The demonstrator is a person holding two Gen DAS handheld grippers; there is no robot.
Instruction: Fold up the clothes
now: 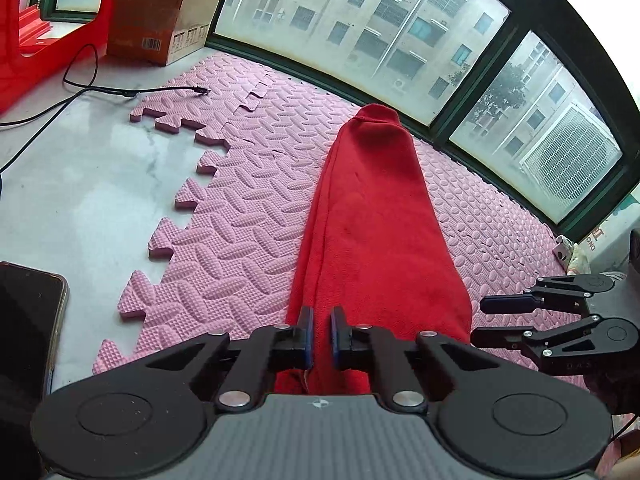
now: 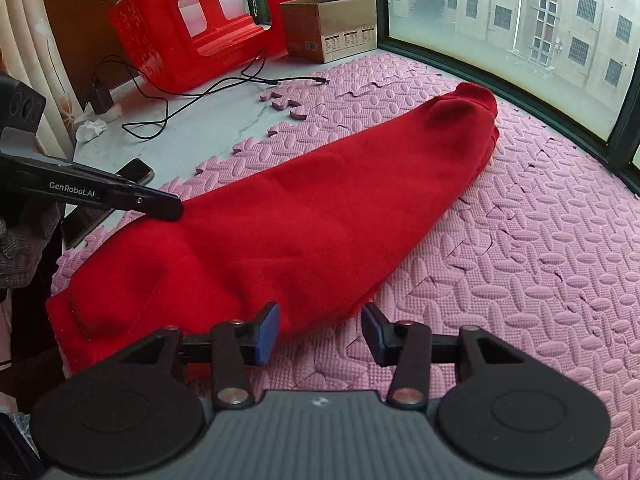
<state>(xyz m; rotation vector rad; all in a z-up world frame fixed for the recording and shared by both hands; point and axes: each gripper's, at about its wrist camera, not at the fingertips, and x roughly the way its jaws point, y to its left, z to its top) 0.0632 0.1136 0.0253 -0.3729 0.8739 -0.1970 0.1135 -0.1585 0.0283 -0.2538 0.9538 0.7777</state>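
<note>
Red garment (image 2: 320, 208) lies folded lengthwise into a long narrow strip on the pink foam mat (image 2: 520, 260), running from the near edge toward the window (image 1: 400, 20); far end tapers to a bunched tip close to the window frame. Near end is wider w/ a visible hem or patch at the corner. The cloth looks like a soft fleece, so prob. limp and apt to sag when lifted.

Left hand-held gripper (image 1: 321, 334) is at the near end of the strip, jaws nearly closed w/ red cloth between the blue pads (image 1: 307, 332); reads as a pinch on the fabric edge. In the right wrist view its tip sits on the cloth at the strip's left side.

Right hand-held gripper (image 2: 320, 330) is part-open, nothing between the jaws; its left pad sits just over the garment's near-right edge, the other over bare mat. Not gripping yet.

Step in hand, as I judge it: lengthwise fold done, both hands are taking the near end for the crosswise fold. Next move calls for the right to close on the near-right edge, matching the left, then both lift and carry the near end toward the far tip, keeping the edges level so the strip doesn't skew.

Around: phone (image 1: 28, 320) on the marble worktop (image 1: 100, 180) left of the mat, black cable (image 2: 192, 96), cardboard box (image 2: 332, 28), red plastic stool (image 2: 192, 32) beyond.
</note>
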